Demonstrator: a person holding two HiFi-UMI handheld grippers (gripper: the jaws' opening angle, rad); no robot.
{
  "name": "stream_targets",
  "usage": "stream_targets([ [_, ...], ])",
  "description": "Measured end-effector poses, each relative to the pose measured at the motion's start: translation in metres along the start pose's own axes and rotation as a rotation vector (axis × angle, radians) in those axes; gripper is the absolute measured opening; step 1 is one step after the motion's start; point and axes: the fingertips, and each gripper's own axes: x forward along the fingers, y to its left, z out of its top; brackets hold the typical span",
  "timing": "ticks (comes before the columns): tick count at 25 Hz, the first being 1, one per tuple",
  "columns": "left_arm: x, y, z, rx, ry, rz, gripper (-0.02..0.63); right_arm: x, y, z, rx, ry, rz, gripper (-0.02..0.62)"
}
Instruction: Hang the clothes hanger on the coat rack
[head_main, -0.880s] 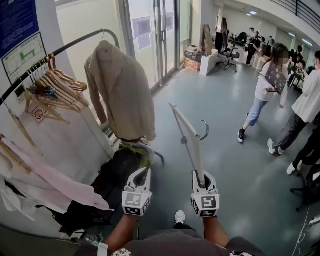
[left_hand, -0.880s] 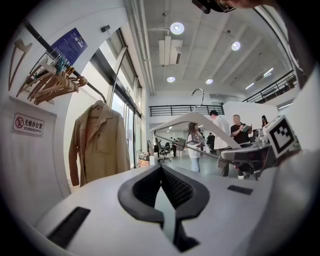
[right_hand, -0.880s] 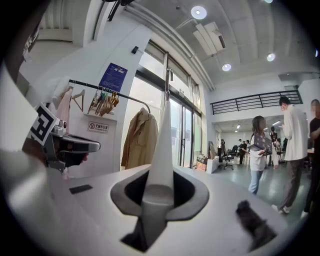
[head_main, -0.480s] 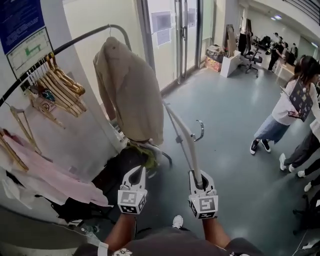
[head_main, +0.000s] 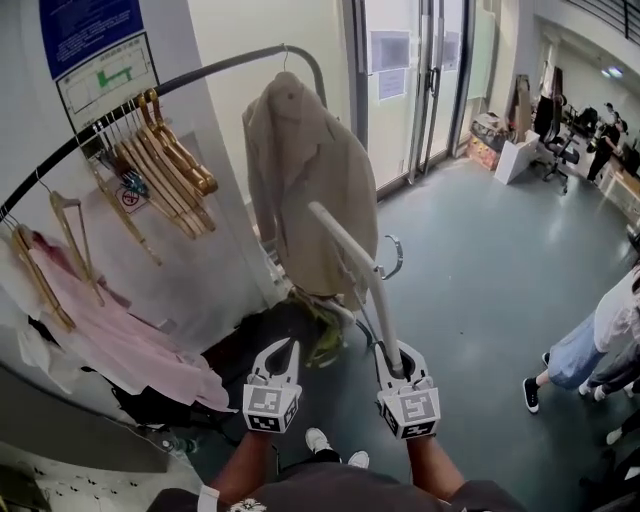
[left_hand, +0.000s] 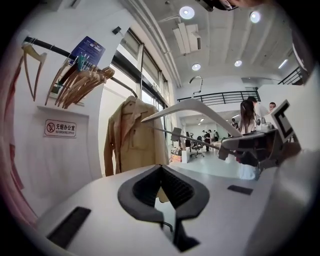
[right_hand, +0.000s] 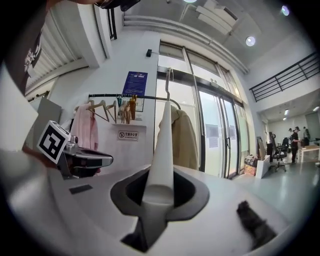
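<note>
One hanger (head_main: 352, 250): white, mid-frame.
Right gripper (head_main: 397, 350): clamped on its lower end.
Left gripper (head_main: 280, 346): jaws together, empty.
Rack (head_main: 200, 78): upper left, apart from hanger.

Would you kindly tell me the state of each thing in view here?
white hanger: held by one end, not yet on the coat rack.
right gripper: shut on the white hanger.
left gripper: shut, empty.
beige jacket: hanging on the coat rack.
wooden hangers: bunched on its rail, bare.
pink garment: hanging from its rail.
</note>
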Motion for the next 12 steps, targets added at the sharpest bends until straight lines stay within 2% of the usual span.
stream_targets([
  [12,0.015,0.096,0.017,-0.044,-0.067,0.102,0.009,0.136,0.024,0.059,-0.023,0.034,0.147,0.06],
])
